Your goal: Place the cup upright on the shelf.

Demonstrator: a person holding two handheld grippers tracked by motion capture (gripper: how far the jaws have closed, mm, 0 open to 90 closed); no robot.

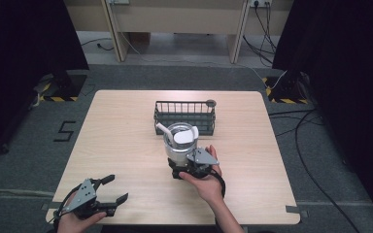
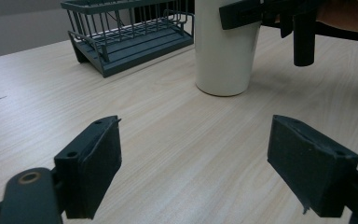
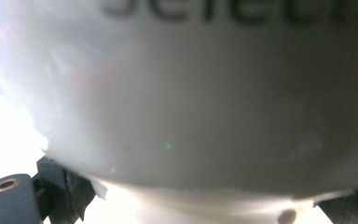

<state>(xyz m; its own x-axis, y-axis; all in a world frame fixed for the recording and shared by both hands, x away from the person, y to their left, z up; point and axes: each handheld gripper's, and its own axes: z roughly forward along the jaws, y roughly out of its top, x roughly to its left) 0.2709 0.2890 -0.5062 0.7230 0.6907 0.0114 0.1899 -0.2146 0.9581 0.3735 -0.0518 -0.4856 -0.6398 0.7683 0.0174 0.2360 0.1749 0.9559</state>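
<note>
A white cup (image 1: 178, 148) stands on the wooden table (image 1: 121, 131), just in front of a dark wire basket (image 1: 184, 103). A white disc (image 1: 184, 136) and a white handle (image 1: 162, 129) show at its mouth. My right gripper (image 1: 187, 159) is shut on the white cup from the near side, and the cup's wall (image 3: 191, 93) looms close in the right gripper view with a jaw pad (image 3: 72, 191) at its lower left. My left gripper (image 1: 112, 190) rests open near the front left corner, with nothing between its jaws. The left gripper view has the cup (image 2: 223, 51) ahead of my left gripper (image 2: 196, 158).
The wire basket (image 2: 126, 39) sits at the table's middle back, with a small round piece (image 1: 211, 103) at its right rear corner. Bare tabletop lies to the left and right of the cup. Cables run over the floor on the right.
</note>
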